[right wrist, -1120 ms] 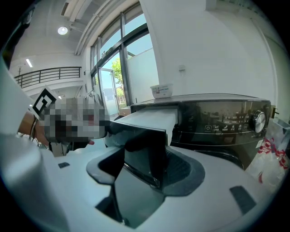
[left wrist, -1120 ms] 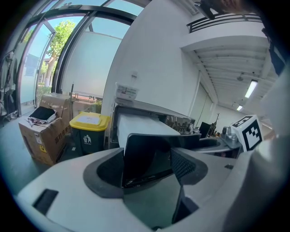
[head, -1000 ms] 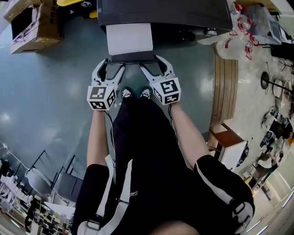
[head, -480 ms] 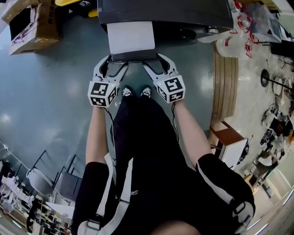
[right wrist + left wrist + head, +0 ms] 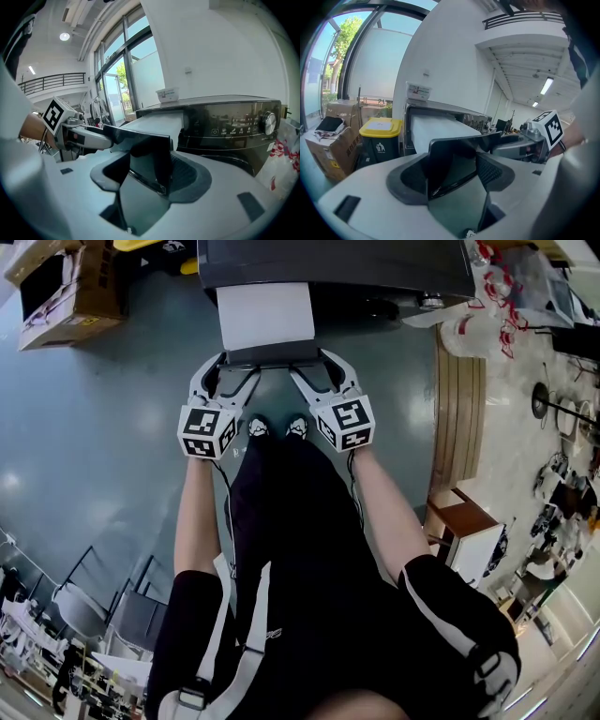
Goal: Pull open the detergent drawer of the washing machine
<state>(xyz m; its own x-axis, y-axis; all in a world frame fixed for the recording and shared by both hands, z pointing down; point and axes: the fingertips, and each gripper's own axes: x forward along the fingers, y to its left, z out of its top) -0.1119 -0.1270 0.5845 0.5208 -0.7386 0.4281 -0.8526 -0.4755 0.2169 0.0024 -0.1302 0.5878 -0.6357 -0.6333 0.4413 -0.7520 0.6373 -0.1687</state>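
The white plastic detergent drawer point(image 5: 266, 320) is seen pulled well out of the dark grey washing machine point(image 5: 356, 263), which is mostly cut off up top. Its dark front panel point(image 5: 272, 356) is clamped at either end by the left gripper point(image 5: 236, 367) and right gripper point(image 5: 311, 366). Compartments can't be made out.

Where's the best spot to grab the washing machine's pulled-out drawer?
Probably the dark front panel, at its two end corners, coming from the front. It is a thin plate standing across the end of the white tray, with free edges that jaws can close round.
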